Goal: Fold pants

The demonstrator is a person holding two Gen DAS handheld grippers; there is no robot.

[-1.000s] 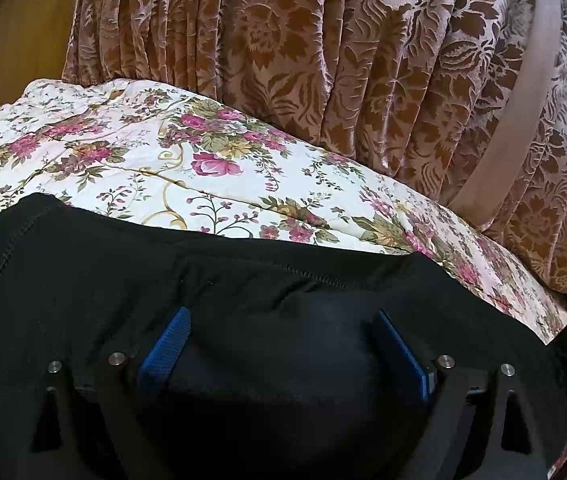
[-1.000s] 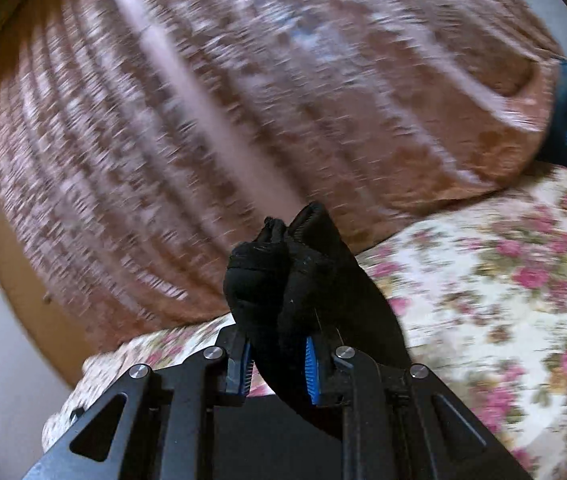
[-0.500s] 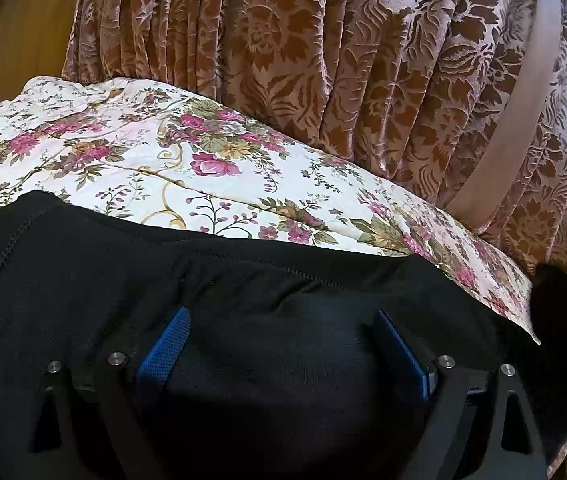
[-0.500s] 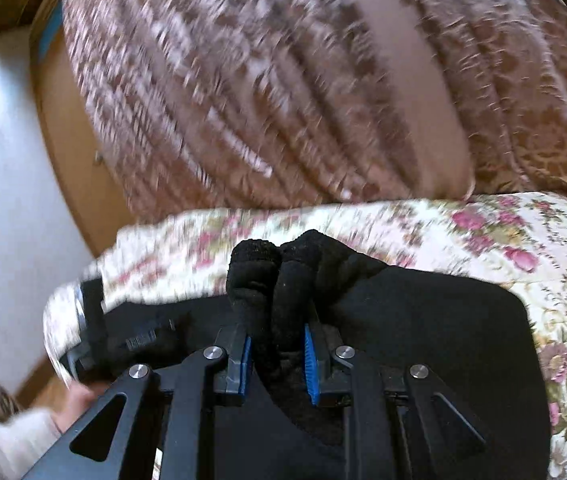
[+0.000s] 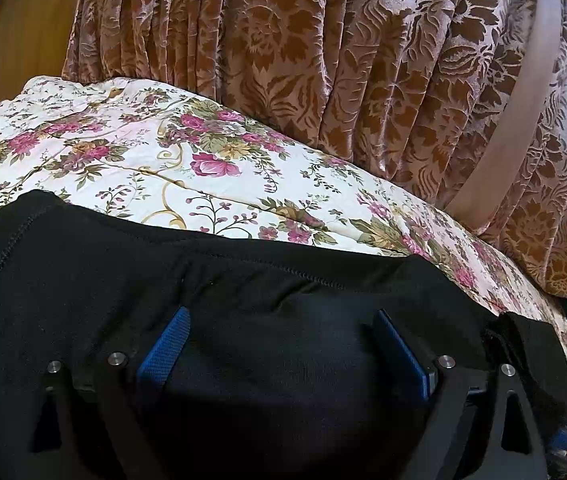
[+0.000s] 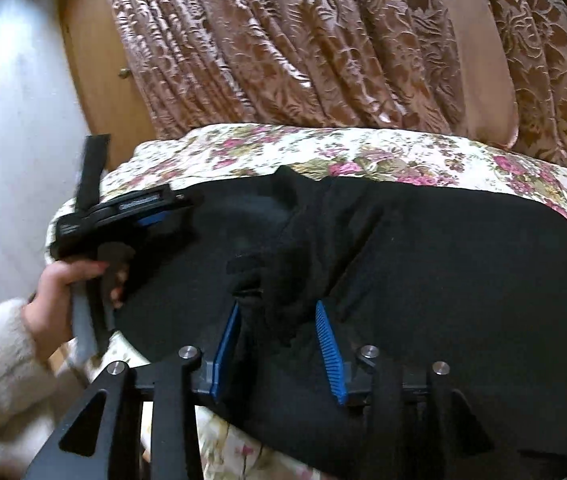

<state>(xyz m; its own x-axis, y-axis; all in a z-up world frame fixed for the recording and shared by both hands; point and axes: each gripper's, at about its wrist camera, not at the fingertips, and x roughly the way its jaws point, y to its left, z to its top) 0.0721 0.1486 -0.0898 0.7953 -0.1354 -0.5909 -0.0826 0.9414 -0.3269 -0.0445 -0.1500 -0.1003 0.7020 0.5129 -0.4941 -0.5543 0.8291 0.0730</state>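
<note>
Black pants [image 6: 443, 252] lie spread on a floral bedspread [image 6: 363, 152]. My right gripper [image 6: 279, 308] is open, its blue pads apart over a bunched black end of the pants [image 6: 283, 248] lying on the flat layer. My left gripper [image 5: 279, 316] is open and rests low on the pants [image 5: 83, 264], its blue pads wide apart on flat fabric. The left gripper also shows in the right wrist view [image 6: 171, 210] at the pants' left edge, held by a hand.
Brown patterned curtains [image 5: 323, 60] hang right behind the bed. A wooden door [image 6: 95, 72] and a white wall [image 6: 11, 140] stand at the left. The bedspread [image 5: 123, 152] lies bare beyond the pants. The bed's right corner [image 5: 563, 332] drops off.
My right gripper swung left and down over the bed carrying the bunched pants end, then opened and let it drop onto the flat layer. My left gripper stayed still.
</note>
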